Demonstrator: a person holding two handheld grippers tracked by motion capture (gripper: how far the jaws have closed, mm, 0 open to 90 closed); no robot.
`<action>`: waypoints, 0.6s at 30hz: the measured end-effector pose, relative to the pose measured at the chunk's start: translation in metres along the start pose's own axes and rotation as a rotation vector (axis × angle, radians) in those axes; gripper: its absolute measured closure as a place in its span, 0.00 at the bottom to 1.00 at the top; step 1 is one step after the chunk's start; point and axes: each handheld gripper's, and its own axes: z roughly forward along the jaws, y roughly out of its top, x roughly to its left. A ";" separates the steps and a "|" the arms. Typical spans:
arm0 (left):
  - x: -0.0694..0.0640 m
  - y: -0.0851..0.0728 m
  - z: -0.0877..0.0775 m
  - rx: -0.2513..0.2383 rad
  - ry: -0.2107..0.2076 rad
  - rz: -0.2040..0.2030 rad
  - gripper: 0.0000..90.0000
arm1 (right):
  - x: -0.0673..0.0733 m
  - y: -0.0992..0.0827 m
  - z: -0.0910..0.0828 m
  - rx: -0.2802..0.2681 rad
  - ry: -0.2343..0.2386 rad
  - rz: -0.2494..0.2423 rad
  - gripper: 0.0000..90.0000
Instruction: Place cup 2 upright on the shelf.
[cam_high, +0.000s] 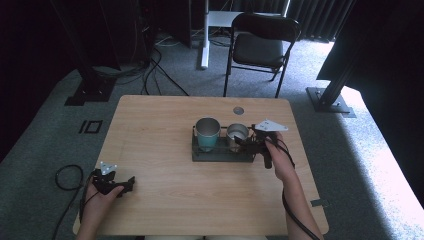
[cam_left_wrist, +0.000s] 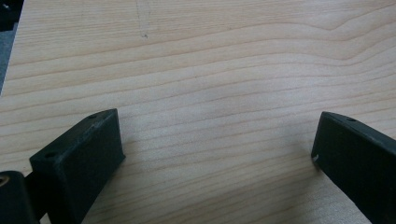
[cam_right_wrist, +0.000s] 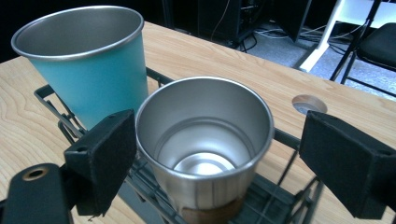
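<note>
My right tongs (cam_high: 248, 142) sit a little right of the middle of the high view, at the right end of a dark wire rack (cam_high: 220, 156). Their jaws are spread wide. In the right gripper view the silver cup (cam_right_wrist: 205, 140) stands between them in the middle of the frame. One jaw at the lower left is just beside the cup's wall, maybe touching it; I cannot tell for sure. The other jaw at the right edge is apart from the cup, with a gap between. So the tongs are not pinching the cup.

The silver cup stands upright in the rack with its open mouth up. It is empty and shiny inside. It has a brown band at its bottom.

A blue cup (cam_right_wrist: 91, 70) stands in the same rack, in the upper left of the right gripper view. It is upright too, and its inside is silver. In the high view the blue cup (cam_high: 207, 134) is just left of the silver cup (cam_high: 237, 136), and they stand close side by side.

My left tongs (cam_high: 131, 181) are low at the lower left of the high view, near the front edge of the wooden table (cam_high: 160, 125), well apart from the rack. In the left gripper view the jaws are spread far apart, one at the lower left and one at the lower right, with bare wood between them. They hold nothing.

A black chair (cam_high: 262, 47) stands on the grey floor behind the table, at the top of the high view.
</note>
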 end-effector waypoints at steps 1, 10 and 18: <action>0.000 0.000 0.000 0.000 0.000 0.000 0.03 | 0.000 0.000 -0.002 -0.002 -0.003 0.004 0.12; 0.000 0.000 0.000 0.000 0.000 0.000 0.03 | -0.007 -0.005 -0.019 -0.021 -0.026 0.014 0.12; 0.000 0.000 0.000 0.000 0.000 0.000 0.03 | -0.015 -0.015 -0.032 -0.019 -0.044 0.029 0.12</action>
